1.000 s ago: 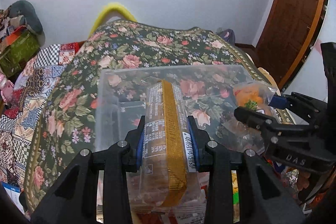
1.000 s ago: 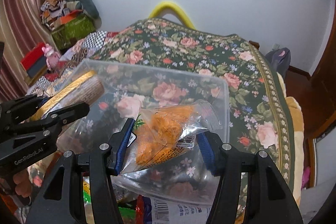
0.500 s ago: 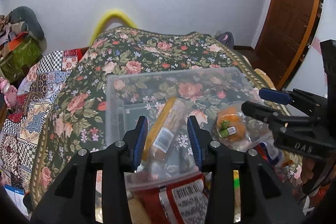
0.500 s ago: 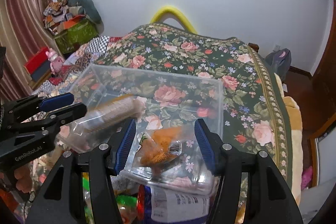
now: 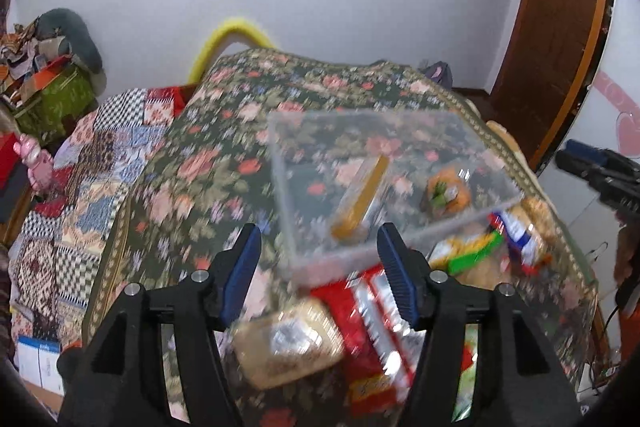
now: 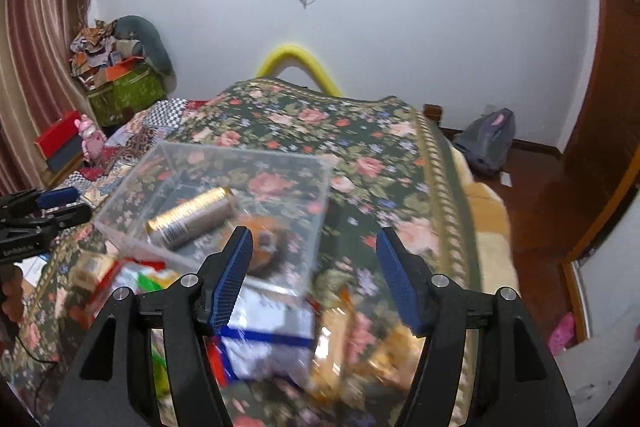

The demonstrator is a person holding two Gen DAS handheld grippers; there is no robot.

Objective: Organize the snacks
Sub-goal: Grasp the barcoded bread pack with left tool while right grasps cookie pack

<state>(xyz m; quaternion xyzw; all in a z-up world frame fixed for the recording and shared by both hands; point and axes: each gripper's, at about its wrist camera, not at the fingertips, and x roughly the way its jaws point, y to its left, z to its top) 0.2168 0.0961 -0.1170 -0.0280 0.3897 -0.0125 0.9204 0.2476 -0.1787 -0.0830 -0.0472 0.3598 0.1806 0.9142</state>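
A clear plastic box (image 5: pixel 400 239) (image 6: pixel 132 187) sits on the flowered bedspread. Inside it lie a long biscuit roll with a gold strip (image 5: pixel 360 199) (image 6: pixel 192 219) and a small bag of orange snacks (image 5: pixel 448 193) (image 6: pixel 268 239). My left gripper (image 5: pixel 320 267) hovers in front of the box, its jaws opening with nothing between them. My right gripper (image 6: pixel 314 267) also stands back from the box, jaws opening and empty; it shows at the right edge of the left wrist view (image 5: pixel 592 167). Loose snack packets lie in front of the box: a red one (image 5: pixel 368 327), a biscuit pack (image 5: pixel 288 343), a white and blue one (image 6: pixel 268 339).
The flowered bedspread (image 6: pixel 360 139) stretches beyond the box toward a yellow headboard (image 6: pixel 298 61). A patchwork quilt (image 5: pixel 92 163) lies to the left. A wooden door (image 5: pixel 556 27) and a grey bag (image 6: pixel 488 143) on the floor are to the right. Piled boxes (image 6: pixel 124 83) stand at the back left.
Both grippers let go of their snacks, the biscuit roll and the orange bag, which now lie in the clear box. Both grippers drew back and up and their jaws widened.
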